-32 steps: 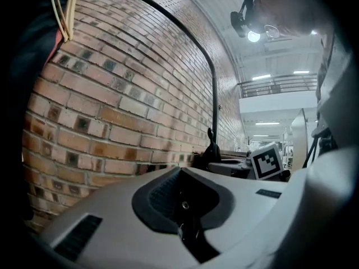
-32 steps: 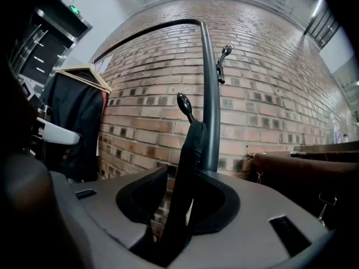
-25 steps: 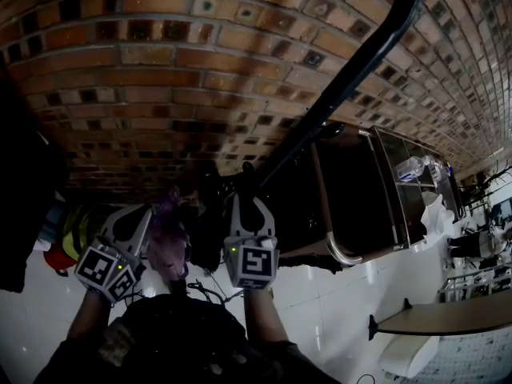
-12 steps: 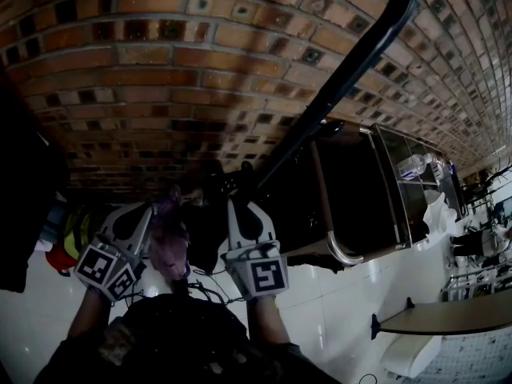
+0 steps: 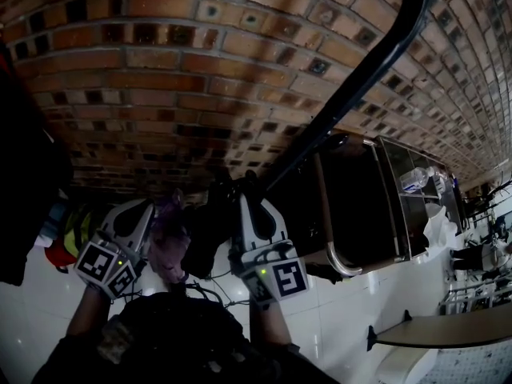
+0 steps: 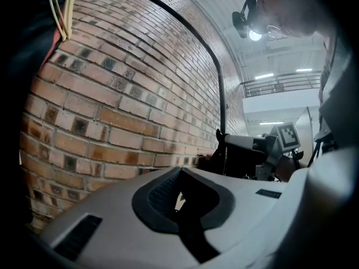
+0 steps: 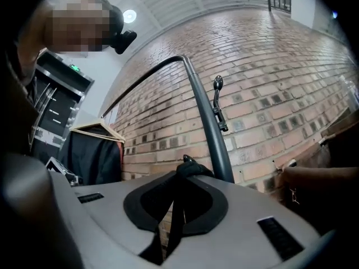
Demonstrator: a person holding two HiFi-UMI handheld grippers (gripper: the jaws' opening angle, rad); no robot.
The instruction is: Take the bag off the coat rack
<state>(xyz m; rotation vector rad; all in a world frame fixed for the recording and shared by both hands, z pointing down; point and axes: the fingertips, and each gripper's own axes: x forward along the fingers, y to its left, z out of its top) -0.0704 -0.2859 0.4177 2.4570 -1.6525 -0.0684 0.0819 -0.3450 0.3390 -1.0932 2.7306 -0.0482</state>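
The black coat rack pole rises against the brick wall, also seen as the grey pole with a hook. A dark bag hangs low beside it; it appears too as the dark bag. My right gripper reaches the bag's top. Its jaws are closing, with the black strap running between the pads and its loop just beyond them. My left gripper sits left of the bag, jaws together, nothing visible between them.
A purple thing hangs between the two grippers. A black garment on a wooden hanger hangs left of the pole. A metal-framed cabinet stands to the right on the white tiled floor. Colourful items lie at the left.
My right gripper has tilted, its marker cube swinging right and down, and its jaws have narrowed round the black strap. The left gripper has stayed in place.
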